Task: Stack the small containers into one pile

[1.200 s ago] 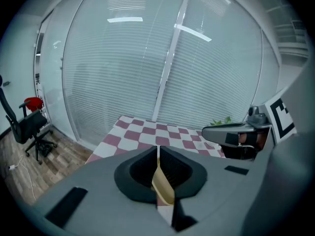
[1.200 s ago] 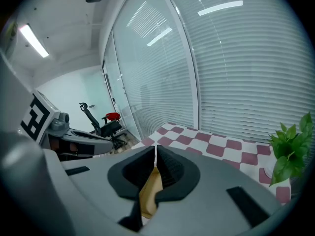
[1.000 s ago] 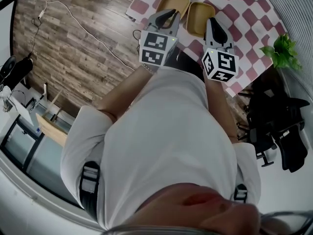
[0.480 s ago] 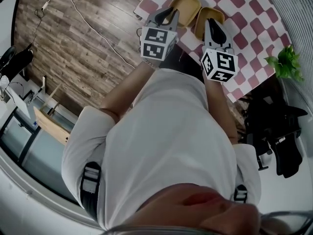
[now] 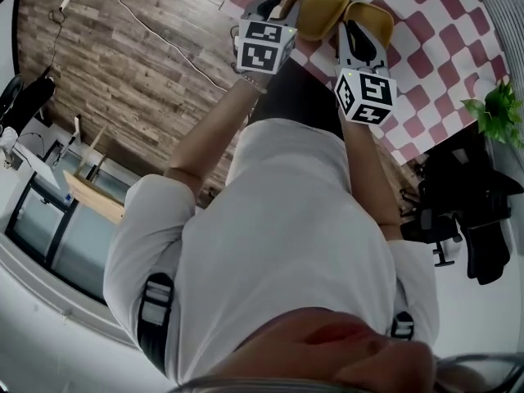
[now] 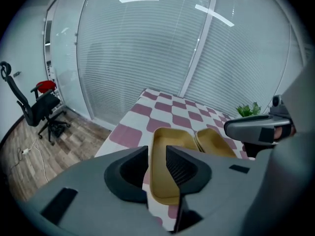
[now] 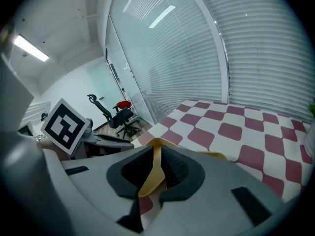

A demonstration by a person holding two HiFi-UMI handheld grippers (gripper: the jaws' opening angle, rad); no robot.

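Observation:
Two shallow yellow containers lie side by side on the checkered table (image 5: 426, 23). My left gripper (image 5: 281, 8) is at the near end of the left container (image 5: 321, 5). In the left gripper view its jaws (image 6: 156, 155) stand on either side of that container's (image 6: 172, 146) near rim and hold it. My right gripper (image 5: 357, 33) is at the right container (image 5: 375, 16). In the right gripper view it (image 7: 156, 167) is shut on a thin yellow wall (image 7: 155, 173) of that container. The second container (image 6: 214, 142) and the right gripper (image 6: 258, 128) also show in the left gripper view.
The pink-and-white checkered table (image 6: 170, 113) ends close to my body, with wooden floor (image 5: 123, 64) to the left. A green plant (image 5: 499, 113) stands at the table's right side. Black office chairs (image 5: 467, 211) stand beyond it, and another chair (image 6: 42, 109) by the glass wall.
Both grippers have moved forward over the table's near edge to the containers' near ends. The left jaws, open before, now hold the left container's rim.

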